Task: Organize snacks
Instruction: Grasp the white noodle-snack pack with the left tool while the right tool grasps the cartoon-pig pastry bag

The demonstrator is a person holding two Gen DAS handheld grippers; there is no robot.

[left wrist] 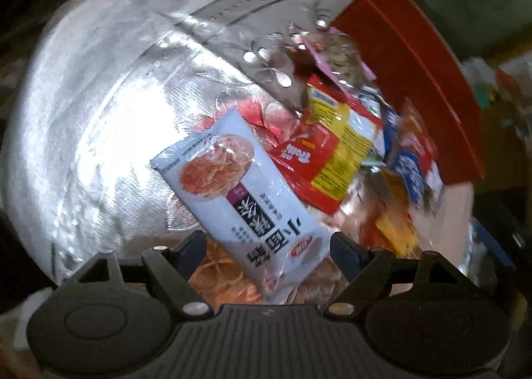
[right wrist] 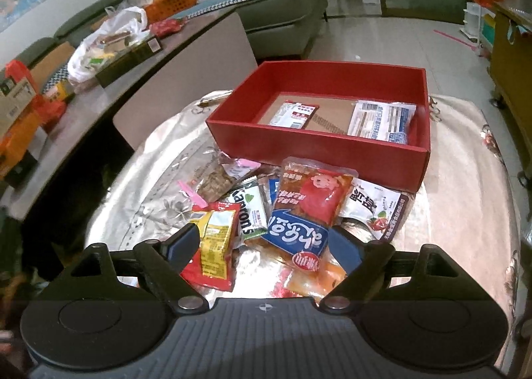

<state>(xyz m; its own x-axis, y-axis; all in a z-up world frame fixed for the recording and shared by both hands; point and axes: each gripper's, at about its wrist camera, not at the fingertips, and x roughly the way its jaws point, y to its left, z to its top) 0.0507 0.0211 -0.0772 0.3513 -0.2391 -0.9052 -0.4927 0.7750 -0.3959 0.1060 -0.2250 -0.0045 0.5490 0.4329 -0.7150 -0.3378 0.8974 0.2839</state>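
Left tongs (left wrist: pixel 264 244) stand open around a white snack packet (left wrist: pixel 239 192), pads not touching; right tongs (right wrist: pixel 264 242) open over a blue-red packet (right wrist: pixel 307 212) on the table (right wrist: pixel 465 179).

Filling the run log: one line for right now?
left gripper: jaws open around white packet | right gripper: jaws open over snack pile | red box: two packets inside
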